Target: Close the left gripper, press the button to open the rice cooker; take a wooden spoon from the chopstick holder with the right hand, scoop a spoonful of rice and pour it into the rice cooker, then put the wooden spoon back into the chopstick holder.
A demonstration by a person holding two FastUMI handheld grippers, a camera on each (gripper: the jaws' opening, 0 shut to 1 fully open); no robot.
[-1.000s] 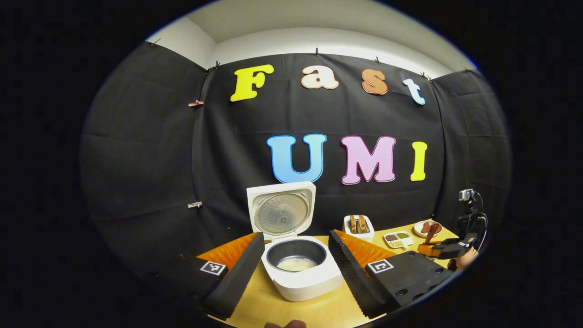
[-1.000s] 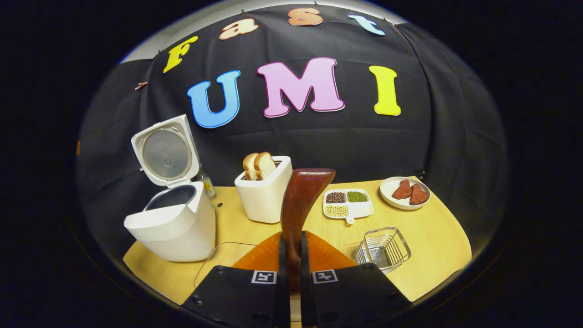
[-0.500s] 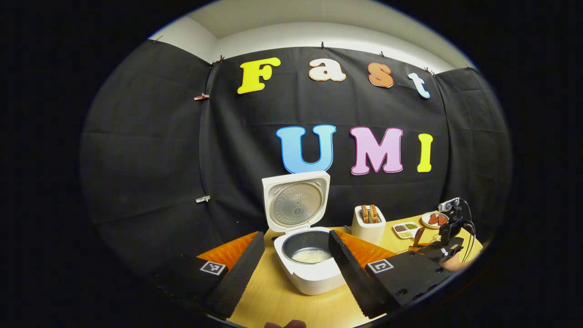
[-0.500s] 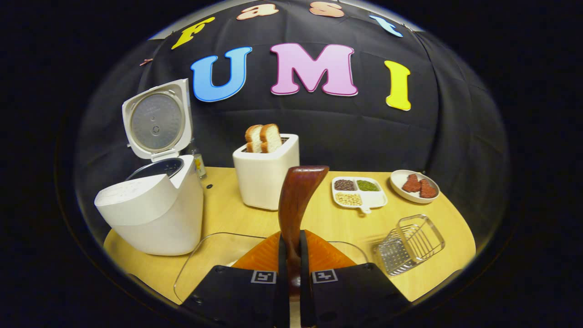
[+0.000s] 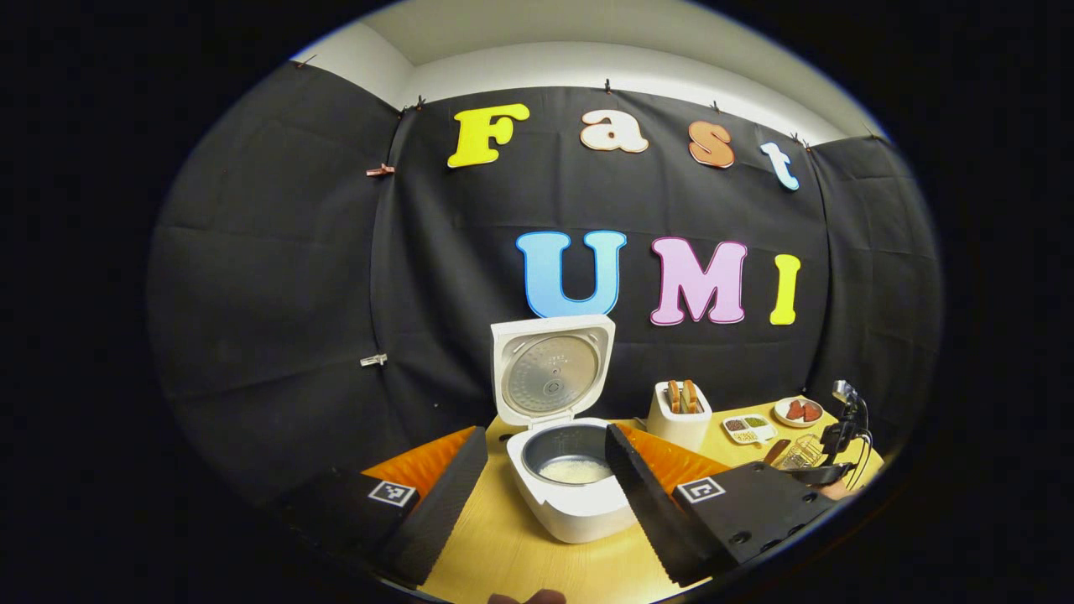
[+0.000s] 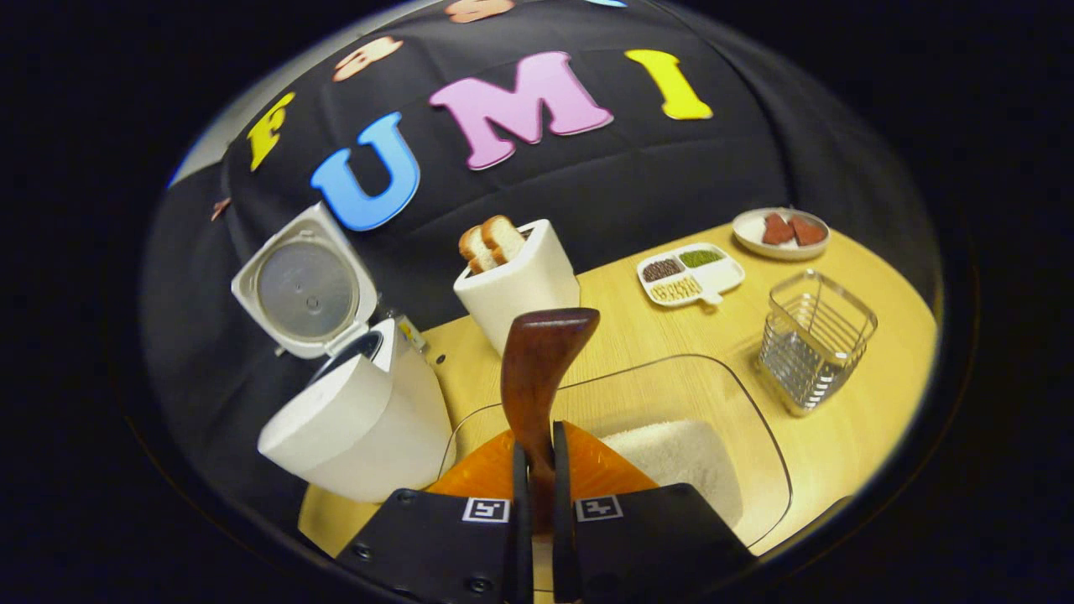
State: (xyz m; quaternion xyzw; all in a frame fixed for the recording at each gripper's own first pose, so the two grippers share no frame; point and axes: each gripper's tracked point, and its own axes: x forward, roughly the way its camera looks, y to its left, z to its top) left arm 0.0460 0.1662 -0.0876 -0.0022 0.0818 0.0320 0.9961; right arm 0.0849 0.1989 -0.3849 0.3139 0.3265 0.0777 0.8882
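The white rice cooker (image 5: 570, 512) stands open, its lid (image 5: 550, 369) upright, with white rice (image 5: 575, 471) in the pot. My left gripper (image 5: 547, 432) is open, held back from the cooker, which shows between its fingers. My right gripper (image 6: 537, 445) is shut on the handle of the brown wooden spoon (image 6: 541, 361), whose bowl points up and away. Below it sits a clear container (image 6: 755, 403) of rice (image 6: 671, 449). The wire chopstick holder (image 6: 814, 340) stands to its right, with nothing in it. The cooker (image 6: 361, 419) is on the left in the right gripper view.
A white holder with bread slices (image 6: 520, 281) stands behind the container. A divided dish of grains (image 6: 690, 273) and a plate with reddish pieces (image 6: 780, 232) lie at the back right. A small bottle (image 6: 411, 331) stands beside the cooker. The wooden table (image 6: 873, 394) ends near the holder.
My right gripper, still holding the spoon, has come back over the rice container and rolled, so the scene tilts. The left gripper has drawn back a little from the cooker.
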